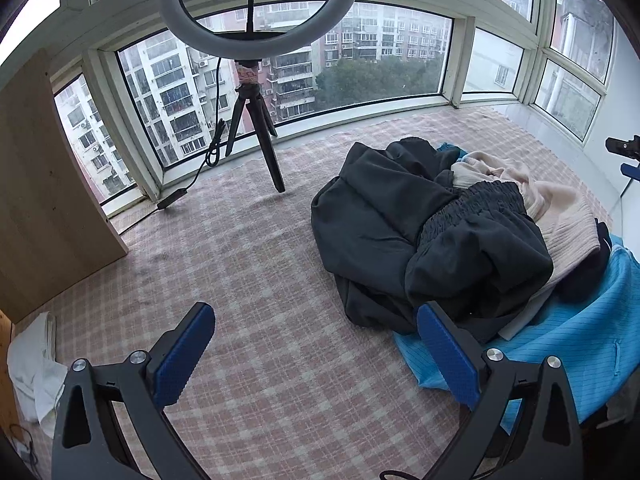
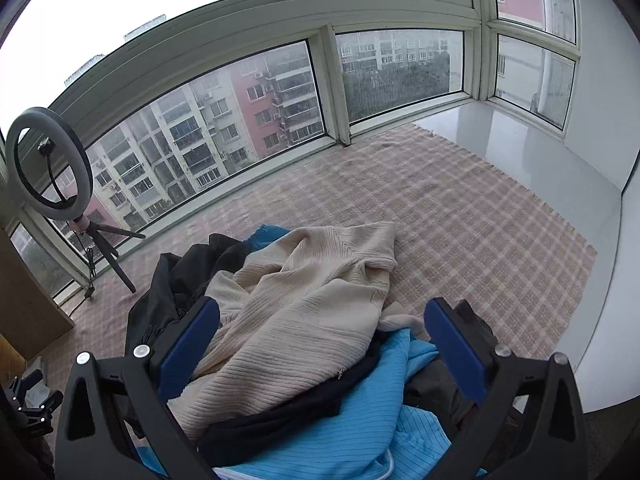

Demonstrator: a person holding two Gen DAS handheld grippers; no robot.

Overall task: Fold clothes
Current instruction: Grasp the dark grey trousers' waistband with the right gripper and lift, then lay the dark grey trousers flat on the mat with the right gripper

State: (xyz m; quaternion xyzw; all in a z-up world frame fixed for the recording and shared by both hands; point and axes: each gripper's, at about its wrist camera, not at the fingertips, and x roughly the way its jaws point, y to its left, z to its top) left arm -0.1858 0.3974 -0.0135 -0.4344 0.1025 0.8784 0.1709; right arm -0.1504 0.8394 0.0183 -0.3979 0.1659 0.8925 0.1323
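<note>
Clothes, a crumpled heap of dark trousers (image 1: 420,232), ribbed cream sweater (image 2: 304,308) and blue striped top (image 2: 360,432), wait unfolded on the pink checked blanket (image 1: 260,280), with left gripper (image 1: 316,356) beside and right gripper (image 2: 320,356) above, both spread empty, probably ready to pick.

We see a ribbed cream knit sweater (image 2: 304,312), matt dark trousers (image 1: 400,216), a woven checked rug (image 1: 260,280) and a glossy white sill (image 2: 520,152).
</note>
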